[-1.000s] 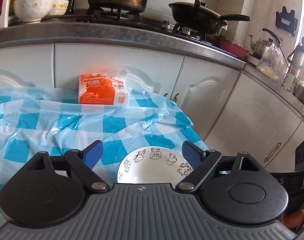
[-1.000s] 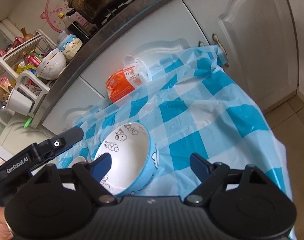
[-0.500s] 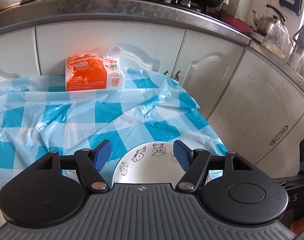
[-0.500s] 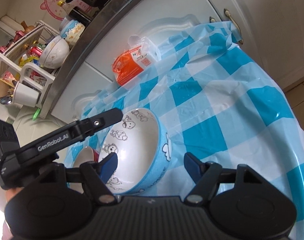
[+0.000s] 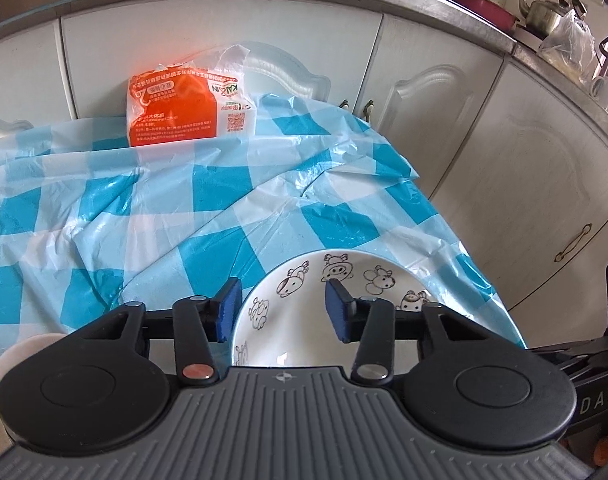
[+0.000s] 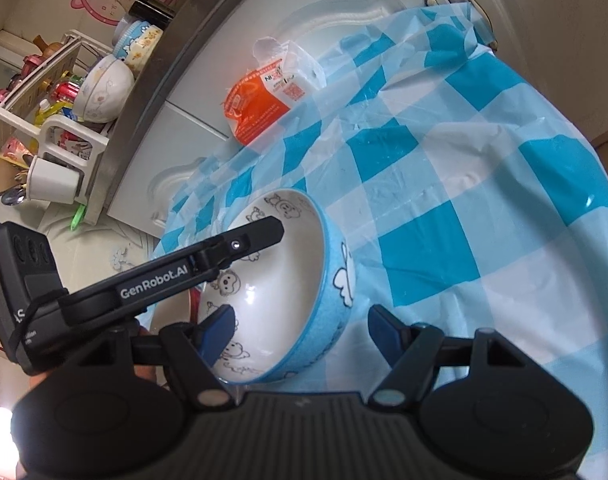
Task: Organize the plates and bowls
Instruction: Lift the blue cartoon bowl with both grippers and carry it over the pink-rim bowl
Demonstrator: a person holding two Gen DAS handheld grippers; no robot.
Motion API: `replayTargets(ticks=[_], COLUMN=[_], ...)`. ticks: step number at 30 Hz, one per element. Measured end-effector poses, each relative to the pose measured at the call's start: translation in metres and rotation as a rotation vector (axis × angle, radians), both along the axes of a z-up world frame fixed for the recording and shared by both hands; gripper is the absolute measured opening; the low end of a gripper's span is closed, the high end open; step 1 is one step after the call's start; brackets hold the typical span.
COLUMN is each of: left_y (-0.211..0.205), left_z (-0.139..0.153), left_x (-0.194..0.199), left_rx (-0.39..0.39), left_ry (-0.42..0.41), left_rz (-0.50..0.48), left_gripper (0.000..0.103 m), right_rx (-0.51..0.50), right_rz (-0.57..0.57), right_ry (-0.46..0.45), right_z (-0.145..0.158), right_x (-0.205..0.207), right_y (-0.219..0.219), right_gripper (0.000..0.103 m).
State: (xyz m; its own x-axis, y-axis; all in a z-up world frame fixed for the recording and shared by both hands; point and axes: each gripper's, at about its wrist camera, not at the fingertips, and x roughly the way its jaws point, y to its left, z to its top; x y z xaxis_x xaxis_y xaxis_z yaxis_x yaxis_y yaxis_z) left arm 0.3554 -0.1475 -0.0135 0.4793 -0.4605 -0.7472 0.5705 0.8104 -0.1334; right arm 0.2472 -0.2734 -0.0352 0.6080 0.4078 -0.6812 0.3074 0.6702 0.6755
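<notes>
Blue-glazed bowl (image 6: 299, 280), cartoon animals inside, lower centre of right wrist view, on checked plastic tablecloth (image 6: 484, 184). Right gripper (image 6: 299, 330) astride near rim, one pad inside, one outside, apart, not yet pinching. Left gripper (image 5: 279, 310) jaws just been closing, left pad at rim, right pad over interior; contact cannot tell. Probably two-handed lift. Orange packet (image 5: 175, 112) upper left, against cabinet (image 5: 464, 100), well apart.
</notes>
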Motion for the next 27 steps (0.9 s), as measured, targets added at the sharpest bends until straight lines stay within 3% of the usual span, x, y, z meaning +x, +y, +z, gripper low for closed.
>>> replayTargets(ticks=[3, 7, 19, 27], left_y=[0.002, 0.005, 0.015, 0.015], left_z=[-0.003, -0.009, -0.008, -0.008], left_x=[0.001, 0.001, -0.005, -0.007], left_rx=[0.017, 0.018, -0.067, -0.080], left_ry=[0.016, 0.039, 0.094, 0.115], left_rz=[0.011, 0.021, 0.075, 0.080], left_gripper=[0.041, 0.037, 0.033, 0.032], right_rx=[0.022, 0.090, 0.074, 0.057], right_rz=[-0.004, -0.016, -0.055, -0.111], right_ry=[0.003, -0.020, -0.047, -0.096], right_z=[-0.004, -0.007, -0.004, 0.001], right_x=[0.001, 0.002, -0.006, -0.016], right_y=[0.001, 0.001, 0.001, -0.017], right_gripper=[0.074, 0.075, 0.080, 0.077])
